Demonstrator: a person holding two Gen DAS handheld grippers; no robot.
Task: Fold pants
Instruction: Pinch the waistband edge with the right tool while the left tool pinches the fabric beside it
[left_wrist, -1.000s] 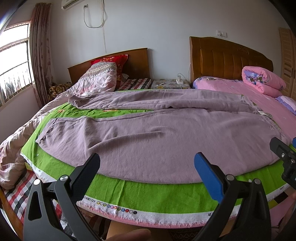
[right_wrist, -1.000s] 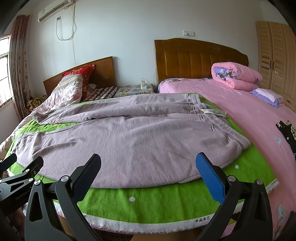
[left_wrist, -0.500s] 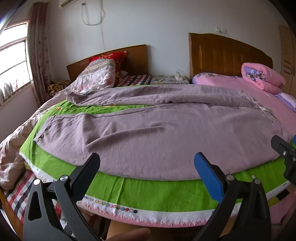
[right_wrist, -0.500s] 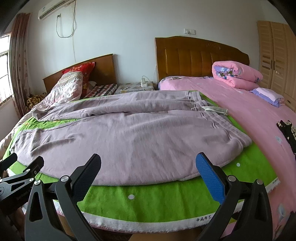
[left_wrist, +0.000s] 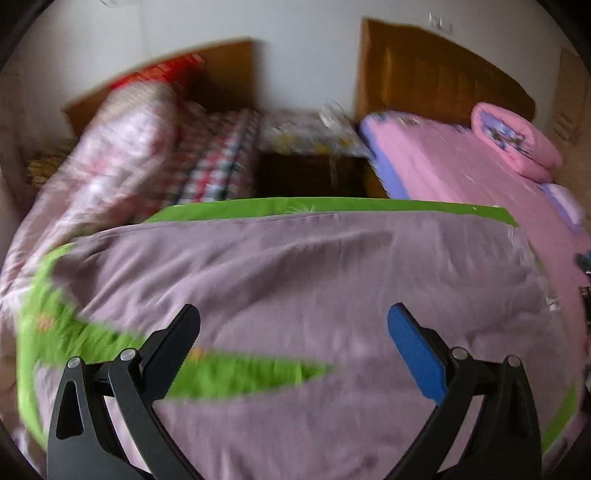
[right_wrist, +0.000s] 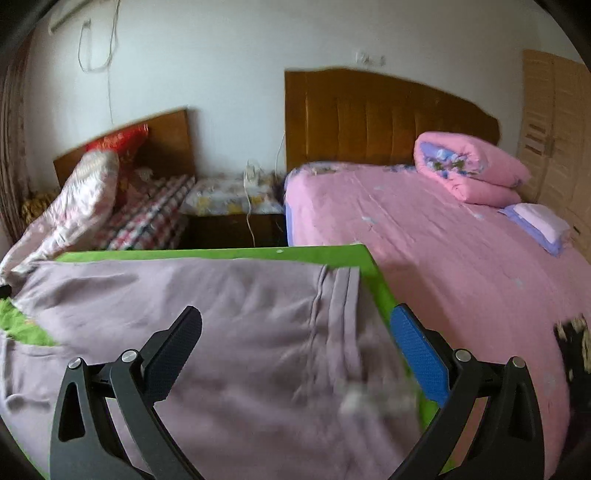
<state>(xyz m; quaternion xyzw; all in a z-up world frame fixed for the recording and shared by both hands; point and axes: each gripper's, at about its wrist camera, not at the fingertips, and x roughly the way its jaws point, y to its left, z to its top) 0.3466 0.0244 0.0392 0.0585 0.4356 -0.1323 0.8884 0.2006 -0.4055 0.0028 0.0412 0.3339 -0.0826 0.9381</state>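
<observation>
Lilac sweatpants lie spread flat on a green mat, covering most of it; green shows along the far edge and in a wedge between the two legs at the left. Waistband sits at the mat's right edge, beside the pink bed sheet. Left gripper hangs above the middle of the pants, jaws wide, nothing between them. Right gripper is over the waistband end, jaws wide, empty; its blue pad is over the mat's right edge. Both views motion-blurred. Folded pink quilt at the headboard
</observation>
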